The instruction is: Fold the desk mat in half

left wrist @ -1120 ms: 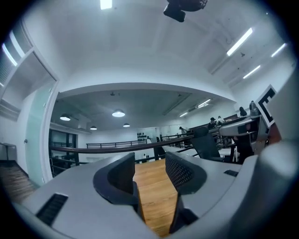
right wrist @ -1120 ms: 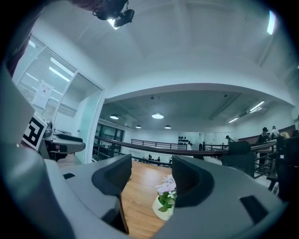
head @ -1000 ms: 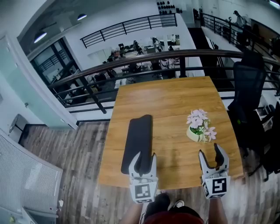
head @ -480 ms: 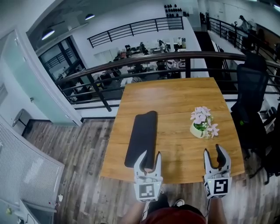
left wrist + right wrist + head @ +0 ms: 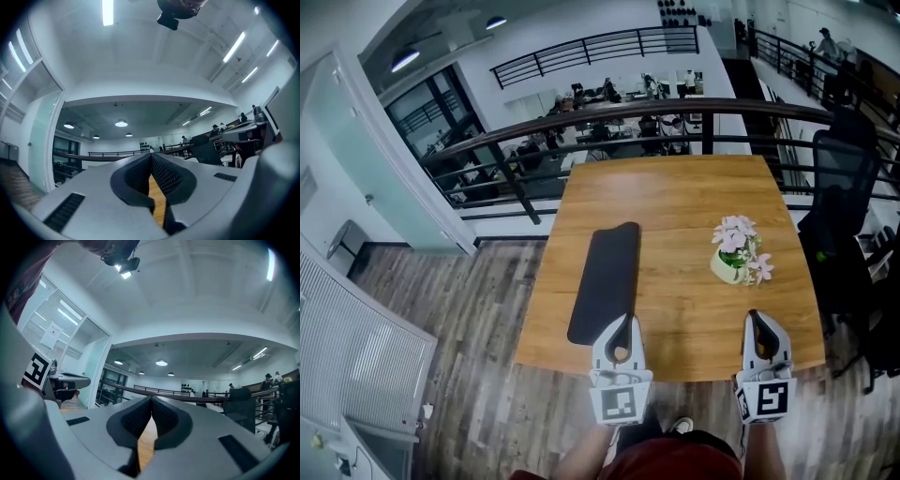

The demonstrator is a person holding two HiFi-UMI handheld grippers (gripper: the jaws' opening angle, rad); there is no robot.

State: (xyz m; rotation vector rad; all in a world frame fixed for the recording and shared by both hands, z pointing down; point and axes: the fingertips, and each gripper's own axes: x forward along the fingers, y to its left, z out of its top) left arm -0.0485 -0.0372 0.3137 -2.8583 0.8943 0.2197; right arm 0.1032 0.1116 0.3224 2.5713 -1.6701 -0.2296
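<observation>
1. The wooden bench (image 5: 675,206) fills the middle of your head view. Its far edge sits against a dark railing (image 5: 609,117).
2. A black office chair (image 5: 848,178) stands off the bench's right side.
3. The desk mat (image 5: 606,281) lies flat on the left half of the bench as a long, narrow dark strip. It runs from near the front edge back toward the middle, and its far end has rounded corners.
4. Your left tongs (image 5: 622,320) are at the front edge, with their tips over the mat's near right corner. They are clenched: in the left gripper view the pads (image 5: 161,176) meet at the tip, with only bare wood showing below them.
5. Your right tongs (image 5: 757,317) are at the front edge further right, well apart from the mat. They are clenched on nothing, and the pads (image 5: 161,420) touch at the tip.
6. A small pot of pink flowers (image 5: 737,251) stands on the bench's right half, beyond the right tongs.
</observation>
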